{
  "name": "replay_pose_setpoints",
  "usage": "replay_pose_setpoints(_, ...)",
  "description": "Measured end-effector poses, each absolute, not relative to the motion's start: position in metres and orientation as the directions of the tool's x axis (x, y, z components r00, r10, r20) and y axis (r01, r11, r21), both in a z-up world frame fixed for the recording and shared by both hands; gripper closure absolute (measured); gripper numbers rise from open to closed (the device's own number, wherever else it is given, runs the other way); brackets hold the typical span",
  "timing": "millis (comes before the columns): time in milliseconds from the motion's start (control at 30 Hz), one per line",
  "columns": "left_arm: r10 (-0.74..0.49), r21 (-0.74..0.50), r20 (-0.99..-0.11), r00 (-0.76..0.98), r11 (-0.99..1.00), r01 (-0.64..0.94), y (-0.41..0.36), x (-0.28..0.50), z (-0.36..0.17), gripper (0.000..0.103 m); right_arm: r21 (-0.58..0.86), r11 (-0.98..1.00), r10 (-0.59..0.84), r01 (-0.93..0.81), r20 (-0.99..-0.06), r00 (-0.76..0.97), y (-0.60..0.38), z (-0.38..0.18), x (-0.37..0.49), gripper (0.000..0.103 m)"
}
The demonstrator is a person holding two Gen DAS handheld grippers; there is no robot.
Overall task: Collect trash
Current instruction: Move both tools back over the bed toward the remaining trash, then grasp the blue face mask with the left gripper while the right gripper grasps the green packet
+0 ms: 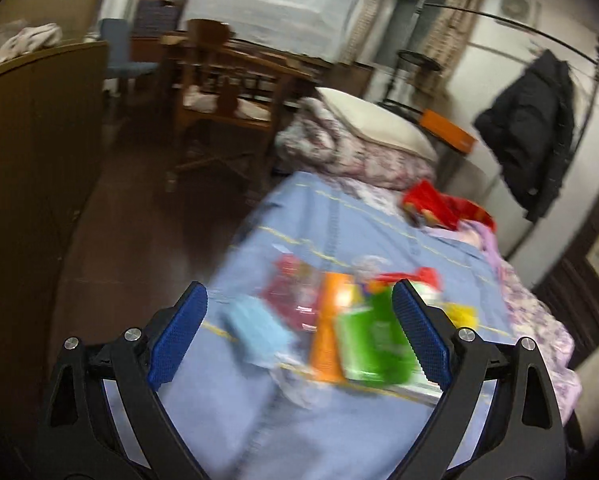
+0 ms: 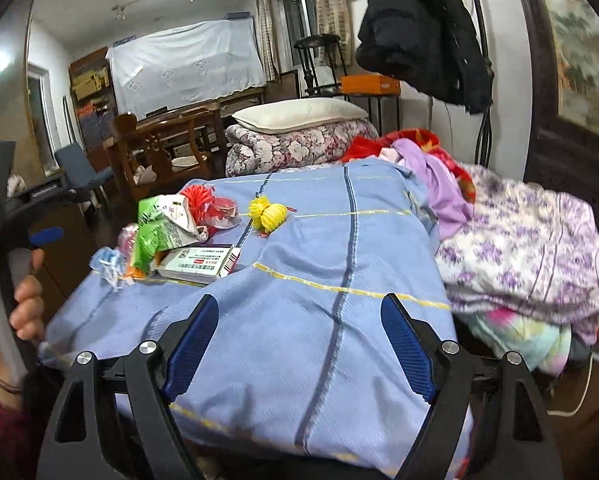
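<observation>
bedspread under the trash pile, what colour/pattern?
Light blue bedspread with thin yellow and darker blue stripes forming a wide grid. Right wrist view shows it best.

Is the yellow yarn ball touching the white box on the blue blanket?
Apart. The right wrist view shows the yellow yarn ball lying alone, with bare blue blanket between it and the white box.

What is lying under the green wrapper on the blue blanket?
The green wrapper rests partly on a white box and an orange item, all on the blue blanket. What lies deeper beneath it is covered.
</observation>
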State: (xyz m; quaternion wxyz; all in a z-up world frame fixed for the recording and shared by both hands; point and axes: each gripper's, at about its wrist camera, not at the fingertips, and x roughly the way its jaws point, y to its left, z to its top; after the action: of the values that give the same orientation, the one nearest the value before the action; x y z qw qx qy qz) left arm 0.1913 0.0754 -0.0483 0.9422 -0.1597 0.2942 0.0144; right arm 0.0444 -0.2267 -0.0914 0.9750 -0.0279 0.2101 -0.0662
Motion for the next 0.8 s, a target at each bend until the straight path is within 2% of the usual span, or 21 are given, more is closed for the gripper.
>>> replay_pose_setpoints(67, -0.039, -0.269, -0.602, 0.798, 0.950, -0.156, 0.089, 0.197, -0.065, 0.013, -0.095, 0.987, -0.156, 0.129, -0.390, 0.907, -0.224, -0.099, 0.050, 0.021)
replay_pose_setpoints(133, -0.078, -0.302, -0.641, 0.763, 0.940, -0.158, 0.102, 0.202, -0.077, 0.013, -0.098, 0.985, -0.166, 0.139, -0.372, 0.913, -0.223, -0.106, 0.055, 0.021)
replay_pose_setpoints(200, -0.117, -0.344, -0.644, 0.756, 0.927, -0.149, 0.110, 0.205, -0.081, 0.013, -0.115, 0.982, -0.183, 0.151, -0.358, 0.916, -0.221, -0.113, 0.056, 0.021)
replay_pose_setpoints(400, -0.126, -0.362, -0.645, 0.754, 0.919, -0.155, 0.112, 0.211, -0.093, 0.013, -0.158, 0.978, -0.183, 0.139, -0.308, 0.934, -0.215, -0.122, 0.048, 0.021)
replay_pose_setpoints(467, -0.103, -0.343, -0.647, 0.756, 0.924, -0.168, 0.110, 0.212, -0.098, 0.013, -0.158, 0.978, -0.181, 0.138, -0.305, 0.935, -0.215, -0.124, 0.047, 0.021)
replay_pose_setpoints(600, -0.157, -0.386, -0.654, 0.740, 0.911, -0.147, 0.111, 0.216, -0.105, 0.014, -0.126, 0.982, -0.171, 0.138, -0.310, 0.935, -0.221, -0.124, 0.048, 0.020)
replay_pose_setpoints(700, -0.136, -0.360, -0.672, 0.728, 0.919, -0.161, 0.108, 0.220, -0.110, 0.021, -0.102, 0.986, -0.161, 0.135, -0.323, 0.933, -0.224, -0.125, 0.050, 0.020)
replay_pose_setpoints(800, -0.176, -0.391, -0.683, 0.709, 0.908, -0.152, 0.109, 0.226, -0.115, 0.028, -0.095, 0.986, -0.159, 0.135, -0.331, 0.930, -0.226, -0.126, 0.052, 0.020)
